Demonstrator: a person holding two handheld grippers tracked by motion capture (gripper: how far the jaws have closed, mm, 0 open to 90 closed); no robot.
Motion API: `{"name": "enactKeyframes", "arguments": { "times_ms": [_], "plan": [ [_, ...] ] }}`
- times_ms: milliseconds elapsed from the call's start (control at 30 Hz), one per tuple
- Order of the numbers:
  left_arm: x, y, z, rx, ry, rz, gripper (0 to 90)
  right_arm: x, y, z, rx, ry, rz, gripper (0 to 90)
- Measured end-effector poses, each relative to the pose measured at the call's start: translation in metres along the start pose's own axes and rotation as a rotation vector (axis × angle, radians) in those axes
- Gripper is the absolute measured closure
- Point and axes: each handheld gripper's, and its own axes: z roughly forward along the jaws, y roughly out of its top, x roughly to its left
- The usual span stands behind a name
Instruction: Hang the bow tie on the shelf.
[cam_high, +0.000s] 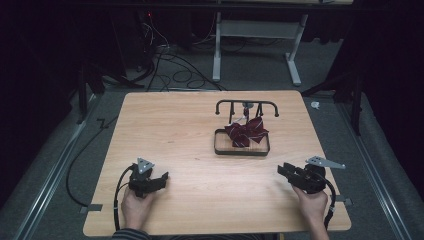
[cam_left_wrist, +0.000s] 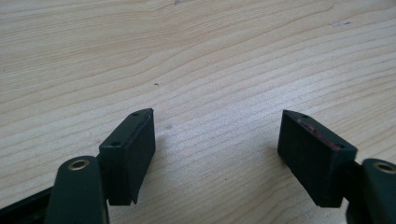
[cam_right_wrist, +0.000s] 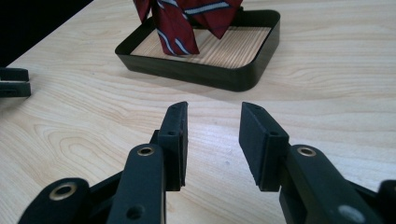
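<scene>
High view: a person's two hands rest near the bench's (cam_high: 165, 125) near edge, each holding black tongs. Toward the near left corner, the left gripper (cam_high: 159, 180) has its jaws spread wide over bare wood, holding nothing. Toward the near right corner, the right gripper (cam_high: 285, 170) has its jaws parted more narrowly, also empty. Right of centre, nearer the far edge, a dark red striped tie (cam_high: 246, 131) hangs from a black rack (cam_high: 247, 104) into a shallow black tray (cam_high: 218, 146).

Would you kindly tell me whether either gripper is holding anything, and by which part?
Nothing is held: the left gripper and right gripper both have open, empty jaws over the table.
</scene>
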Motion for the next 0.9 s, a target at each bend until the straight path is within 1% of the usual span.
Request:
{"name": "enactKeyframes", "arguments": {
  "times_ms": [67,200,233,300,367,500,600,667,733,833,900],
  "plan": [
    [0.000,0.000,0.000,0.000,0.000,0.000,28.1,0.000,-0.002,0.002,0.006,0.001,0.007,64.3],
    [0.000,0.000,0.000,0.000,0.000,0.000,28.1,0.001,-0.006,0.006,0.016,-0.001,0.001,64.3],
    [0.000,0.000,0.000,0.000,0.000,0.000,28.1,0.002,-0.007,0.006,0.021,-0.002,0.006,64.3],
    [0.000,0.000,0.000,0.000,0.000,0.000,28.1,0.002,-0.008,0.008,0.020,-0.001,-0.001,64.4],
    [0.000,0.000,0.000,0.000,0.000,0.000,28.1,0.003,-0.009,0.010,0.028,0.003,0.005,64.4],
    [0.000,0.000,0.000,0.002,0.000,0.001,28.0,0.005,-0.012,0.016,0.044,0.009,-0.003,64.3],
    [0.000,0.000,0.000,-0.001,0.000,0.000,28.0,0.007,-0.014,0.020,0.060,0.011,0.000,64.3],
    [0.000,0.000,0.000,0.000,0.000,0.000,28.0,0.008,-0.015,0.022,0.066,0.011,-0.013,64.2],
    [0.000,0.000,0.000,0.000,0.000,0.000,28.0,0.009,-0.016,0.024,0.073,0.012,-0.014,64.2],
    [0.000,0.000,0.000,0.000,0.000,0.000,27.9,0.010,-0.018,0.027,0.085,0.006,-0.013,64.0],
    [0.000,0.000,0.000,-0.001,0.000,0.000,27.9,0.012,-0.020,0.029,0.099,-0.009,-0.028,63.9]
  ]
}}
